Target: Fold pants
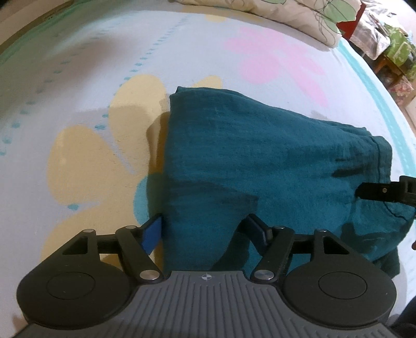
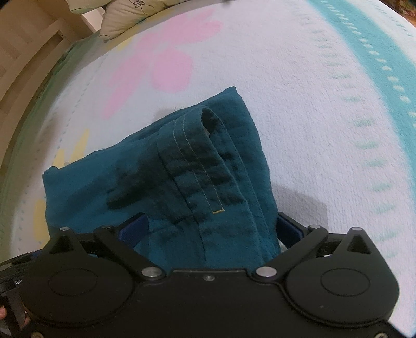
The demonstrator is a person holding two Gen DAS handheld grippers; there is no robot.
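left gripper [image 1: 205,231], fingers spread, straddles a raised fold of the teal pants [image 1: 260,145]; right gripper [image 2: 213,228], fingers likewise spread, flanks the stitched hem end [image 2: 205,156]. the folded pants lie on a floral bedsheet [image 1: 104,65], below a pillow [image 1: 299,15].

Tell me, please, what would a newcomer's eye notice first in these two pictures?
The teal pants strike first: a folded bundle in the middle of the bed, with its stitched waistband on top in the right wrist view. Next, each hand-held gripper, left and right, has its blue pads on either side of the cloth at the near edge. Behind lies the pale bedsheet with a pink flower and a yellow flower.
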